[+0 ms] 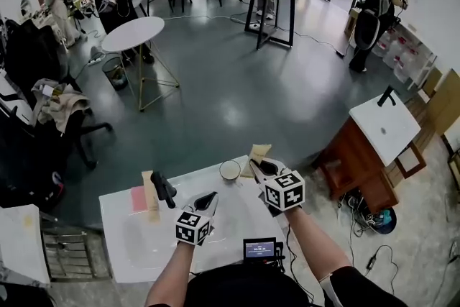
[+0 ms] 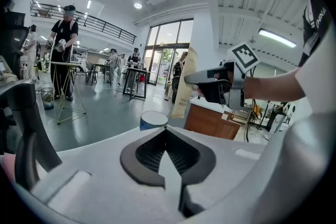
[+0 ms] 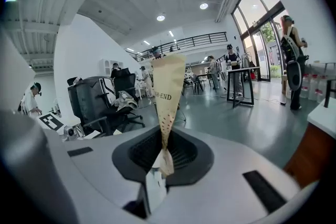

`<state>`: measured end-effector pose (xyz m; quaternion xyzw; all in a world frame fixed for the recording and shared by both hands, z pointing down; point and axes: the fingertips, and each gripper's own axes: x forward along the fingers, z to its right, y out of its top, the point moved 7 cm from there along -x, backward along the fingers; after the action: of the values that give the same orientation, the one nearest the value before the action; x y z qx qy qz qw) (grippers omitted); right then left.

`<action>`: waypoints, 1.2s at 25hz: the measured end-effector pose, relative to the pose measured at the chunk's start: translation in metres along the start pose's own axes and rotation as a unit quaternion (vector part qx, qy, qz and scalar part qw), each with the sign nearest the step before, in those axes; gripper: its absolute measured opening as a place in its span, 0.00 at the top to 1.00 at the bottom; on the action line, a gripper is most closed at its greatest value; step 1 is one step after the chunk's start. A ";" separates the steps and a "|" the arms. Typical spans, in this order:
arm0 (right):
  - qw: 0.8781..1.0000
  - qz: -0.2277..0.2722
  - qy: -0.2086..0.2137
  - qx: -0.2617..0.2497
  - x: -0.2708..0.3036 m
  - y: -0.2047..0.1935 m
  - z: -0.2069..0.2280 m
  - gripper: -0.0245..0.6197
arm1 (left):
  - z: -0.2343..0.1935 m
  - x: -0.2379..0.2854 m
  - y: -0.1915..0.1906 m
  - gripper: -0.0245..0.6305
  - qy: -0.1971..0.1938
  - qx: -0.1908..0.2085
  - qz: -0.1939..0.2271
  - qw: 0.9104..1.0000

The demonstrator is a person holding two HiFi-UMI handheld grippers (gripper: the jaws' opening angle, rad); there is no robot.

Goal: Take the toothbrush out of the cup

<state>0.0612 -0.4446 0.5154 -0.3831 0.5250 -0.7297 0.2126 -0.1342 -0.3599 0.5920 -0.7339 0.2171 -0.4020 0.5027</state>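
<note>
The toothbrush (image 1: 256,154) is in a tan paper packet. My right gripper (image 1: 257,167) is shut on the packet's lower end and holds it upright in the air, just right of the cup (image 1: 230,170). In the right gripper view the packet (image 3: 167,93) rises from between the closed jaws of the right gripper (image 3: 161,161). The white cup with a blue wall (image 2: 154,119) stands near the far edge of the white table (image 1: 237,216). My left gripper (image 1: 211,196) is shut on nothing, above the table short of the cup. In the left gripper view the left gripper (image 2: 167,132) points at the cup, with the right gripper (image 2: 210,79) and packet (image 2: 184,86) beyond.
A second tan packet (image 1: 149,190), a black tap-like fixture (image 1: 164,189) and a pink cloth (image 1: 139,198) sit at the table's left. A small screen (image 1: 259,249) stands at the near edge. To the right is a wooden cabinet (image 1: 359,162). Several people stand farther off.
</note>
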 end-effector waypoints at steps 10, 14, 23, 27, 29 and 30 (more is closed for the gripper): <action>0.997 -0.061 -0.010 0.041 -0.031 -0.072 -0.005 0.90 | 0.017 0.000 -0.014 0.95 -0.009 0.003 0.009 1.000; 0.996 -0.067 -0.006 0.055 -0.036 -0.088 -0.012 0.90 | 0.023 0.000 -0.021 0.95 -0.007 0.000 0.007 1.000; 0.996 -0.065 0.006 0.056 -0.036 -0.089 -0.021 0.90 | 0.022 -0.005 -0.016 0.95 -0.006 -0.018 0.028 0.999; 0.997 -0.066 0.007 0.050 -0.035 -0.088 -0.023 0.90 | 0.021 -0.006 -0.015 0.95 -0.007 -0.016 0.027 0.999; 0.997 -0.066 0.007 0.047 -0.035 -0.087 -0.024 0.90 | 0.022 -0.006 -0.015 0.95 -0.007 -0.017 0.028 0.999; 0.997 -0.066 0.007 0.046 -0.035 -0.087 -0.025 0.91 | 0.022 -0.007 -0.015 0.95 -0.007 -0.018 0.028 0.999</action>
<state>0.0714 -0.3739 0.5803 -0.4017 0.4662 -0.7680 0.1774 -0.1215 -0.3368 0.5993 -0.7392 0.2408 -0.3786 0.5023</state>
